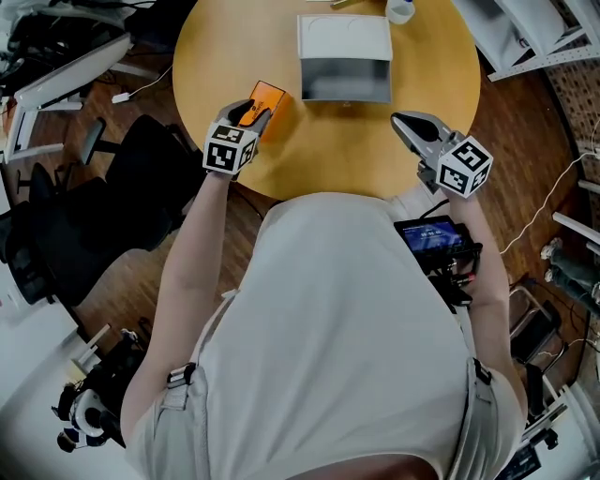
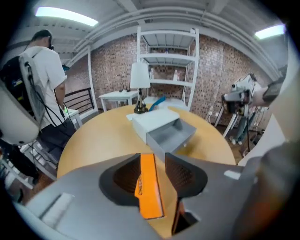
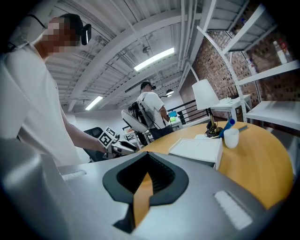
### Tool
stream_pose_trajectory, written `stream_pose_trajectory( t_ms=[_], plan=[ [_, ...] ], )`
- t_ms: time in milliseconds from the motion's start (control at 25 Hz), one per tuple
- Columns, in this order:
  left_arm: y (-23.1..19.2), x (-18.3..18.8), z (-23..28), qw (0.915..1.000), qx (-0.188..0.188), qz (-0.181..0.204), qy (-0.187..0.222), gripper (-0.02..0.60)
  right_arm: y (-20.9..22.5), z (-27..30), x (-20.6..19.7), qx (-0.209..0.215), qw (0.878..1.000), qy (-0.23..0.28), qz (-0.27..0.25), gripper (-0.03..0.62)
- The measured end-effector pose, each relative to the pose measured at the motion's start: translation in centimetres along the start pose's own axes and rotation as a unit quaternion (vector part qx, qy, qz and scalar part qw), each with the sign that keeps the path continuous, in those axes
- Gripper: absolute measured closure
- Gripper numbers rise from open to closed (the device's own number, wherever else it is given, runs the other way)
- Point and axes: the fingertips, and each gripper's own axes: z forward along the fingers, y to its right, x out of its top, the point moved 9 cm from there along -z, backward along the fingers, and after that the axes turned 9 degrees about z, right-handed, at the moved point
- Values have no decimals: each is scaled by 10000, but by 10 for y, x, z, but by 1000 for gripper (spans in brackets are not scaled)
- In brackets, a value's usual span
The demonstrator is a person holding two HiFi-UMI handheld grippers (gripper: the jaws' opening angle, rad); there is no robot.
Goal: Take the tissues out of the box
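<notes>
An orange tissue pack [image 1: 265, 101] is held on edge, tilted, over the round wooden table [image 1: 234, 37], with my left gripper [image 1: 253, 116] shut on its near end. In the left gripper view the orange tissue pack [image 2: 149, 187] lies against the left pad of the left gripper [image 2: 159, 180], with a thin slit by the right pad. The white-grey box [image 1: 344, 39] stands at the middle of the table with its grey drawer [image 1: 345, 82] pulled out toward me and nothing visible in it. My right gripper [image 1: 403, 122] hovers at the near right edge, shut and holding nothing.
A white cup [image 1: 400, 9] stands behind the box, near a table lamp [image 2: 139, 79]. Black office chairs [image 1: 141, 178] crowd the table's left side. Another person [image 2: 42, 70] stands beyond the table. White shelving [image 2: 166, 61] lines the brick wall.
</notes>
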Motion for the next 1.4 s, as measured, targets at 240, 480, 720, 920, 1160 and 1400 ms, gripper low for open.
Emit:
stream_pose_trajectory(
  t_ms=[240, 480, 720, 920, 1160, 1400],
  plan=[
    [31, 71, -47, 9798, -449, -158, 1943, 468, -7, -4, 29, 136, 9992, 309, -235, 594],
    [55, 98, -65, 9617, -686, -289, 2636, 536, -21, -4, 51, 465, 9966, 562, -383, 593],
    [65, 94, -65, 9549, -944, -364, 2791, 580, -29, -1, 53, 664, 9948, 589, -501, 594],
    [69, 89, -64, 9556, -967, -363, 2759, 581, -30, -3, 48, 678, 9939, 598, -632, 594],
    [71, 90, -63, 9565, -966, -327, 2733, 580, -28, -7, 47, 597, 9943, 707, -527, 594],
    [67, 89, -64, 9579, -994, -326, 2674, 580, -29, -2, 46, 596, 9946, 631, -577, 594]
  ],
)
